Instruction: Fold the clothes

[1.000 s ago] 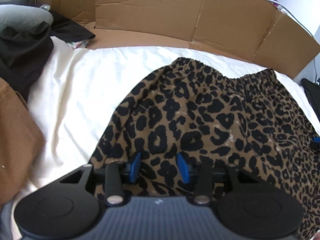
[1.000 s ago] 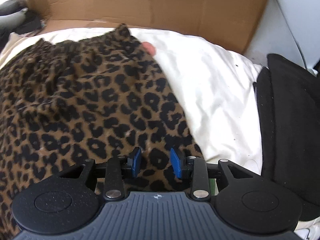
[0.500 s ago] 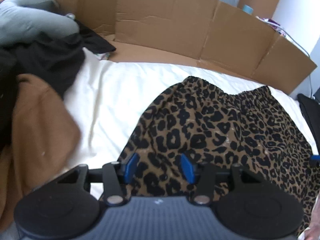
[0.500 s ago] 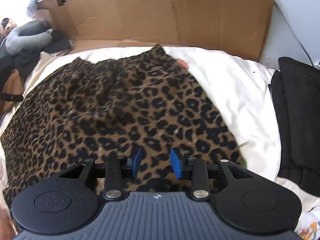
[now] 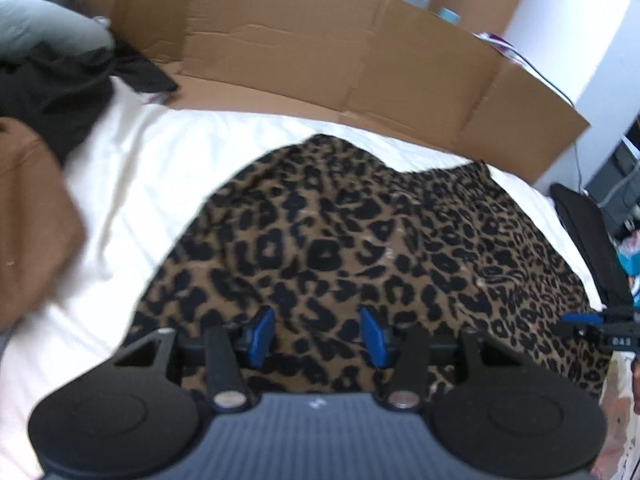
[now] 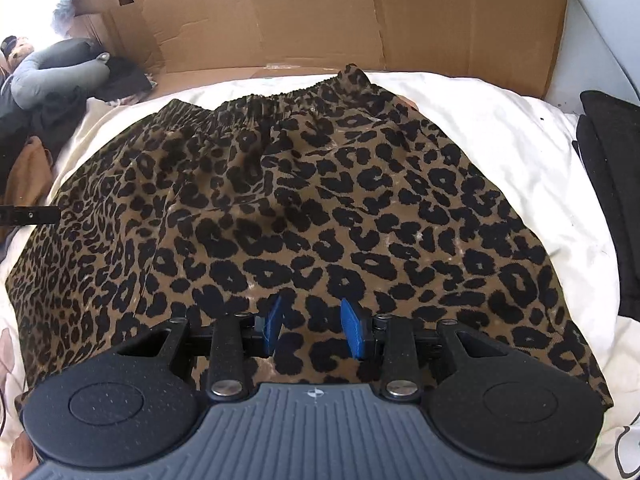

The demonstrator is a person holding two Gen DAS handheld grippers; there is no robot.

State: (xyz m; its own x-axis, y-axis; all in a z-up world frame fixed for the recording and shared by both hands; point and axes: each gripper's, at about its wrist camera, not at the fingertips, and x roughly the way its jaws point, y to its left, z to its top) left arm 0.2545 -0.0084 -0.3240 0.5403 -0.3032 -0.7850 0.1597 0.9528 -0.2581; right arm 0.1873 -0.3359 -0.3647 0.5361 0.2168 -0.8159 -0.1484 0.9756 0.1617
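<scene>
From the left wrist camera, the left gripper [image 5: 316, 336] hangs over the near hem of a leopard-print skirt [image 5: 360, 248], its blue pads [image 5: 260, 334] set wide apart with only patterned cloth showing between them and nothing pinched. The skirt lies spread on a white sheet [image 5: 152, 184], its gathered waistband at the far end, close to a flattened cardboard wall [image 5: 320, 52] that runs along the back of the bed. To the left sit a brown garment [image 5: 28, 216], a heap of black clothing [image 5: 52, 96] and a grey cushion [image 5: 44, 28] (this side of the view is blurred, so their edges are hard to make out). At the right edge the tip of the right gripper [image 5: 600, 326] pokes in over the skirt's far side, and a black item [image 5: 580, 220] lies beyond it. From the right wrist camera, the right gripper [image 6: 314, 330] likewise hovers above the skirt's [image 6: 320, 200] near hem, its blue pads [image 6: 274, 330] parted with a clear gap and holding nothing. Here the whole skirt shows, lying flat and fairly smooth, with the elastic waistband [image 6: 272, 102] bunched along the top, next to the cardboard [image 6: 360, 12]. The white sheet [image 6: 500, 128] borders it on the right, where folded black fabric [image 6: 612, 184] rests. On the left, a thin dark part of the left gripper [image 6: 28, 216] reaches in at the skirt's edge, and the grey cushion [image 6: 56, 76] lies farther back beside dark clothes.
</scene>
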